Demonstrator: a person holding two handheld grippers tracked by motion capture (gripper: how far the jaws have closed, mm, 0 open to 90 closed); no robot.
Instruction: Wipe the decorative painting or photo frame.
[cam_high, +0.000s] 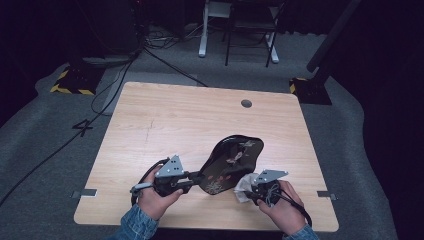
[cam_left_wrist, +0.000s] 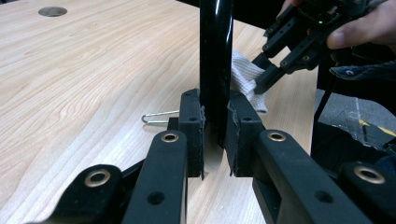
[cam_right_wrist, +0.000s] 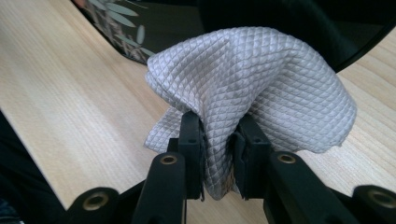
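Tray (cam_high: 232, 165), black with a floral pattern, stands tilted on edge near the table's (cam_high: 165, 115) front, its rim clamped by the left gripper (cam_high: 192, 178) so its face is exposed. Right gripper (cam_high: 248, 192) pinches a bunched white cloth (cam_high: 243, 186) against the tray's near right edge, seemingly to wipe it.
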